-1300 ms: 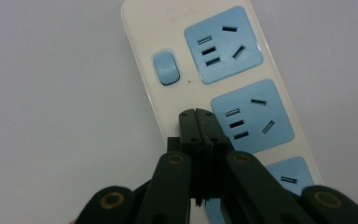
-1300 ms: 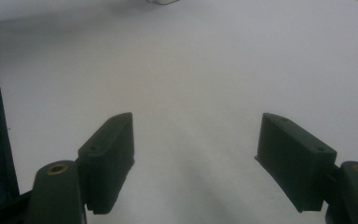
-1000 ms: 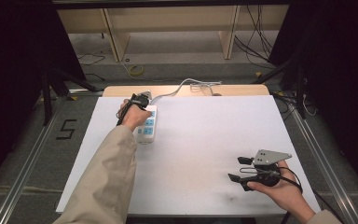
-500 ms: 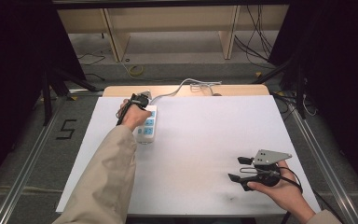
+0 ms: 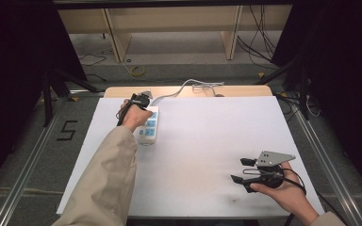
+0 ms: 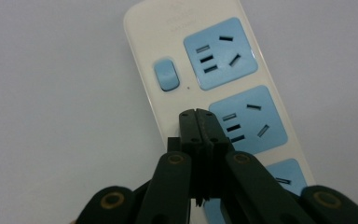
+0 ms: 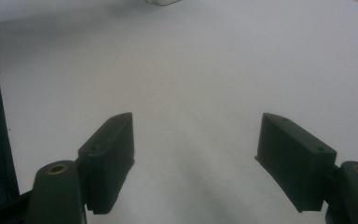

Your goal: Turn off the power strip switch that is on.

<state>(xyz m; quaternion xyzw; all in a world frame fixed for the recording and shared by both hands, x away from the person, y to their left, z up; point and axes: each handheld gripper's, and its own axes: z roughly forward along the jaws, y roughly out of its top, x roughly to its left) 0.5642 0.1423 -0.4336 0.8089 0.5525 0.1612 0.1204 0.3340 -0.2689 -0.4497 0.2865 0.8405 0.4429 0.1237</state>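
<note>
1. High view: the person's left hand (image 5: pixel 133 114) hides the far end of the white plastic power strip with blue sockets (image 5: pixel 148 131), which lies near the white table's (image 5: pixel 207 141) far left corner, its long axis running far to near.
2. Left gripper view: the left gripper (image 6: pixel 199 114), jaws together, tips over the strip just below its blue switch (image 6: pixel 166 74); the strip's near end is cut off.
3. Right gripper view: the right gripper (image 7: pixel 193 158), jaws apart, holds nothing.
</note>
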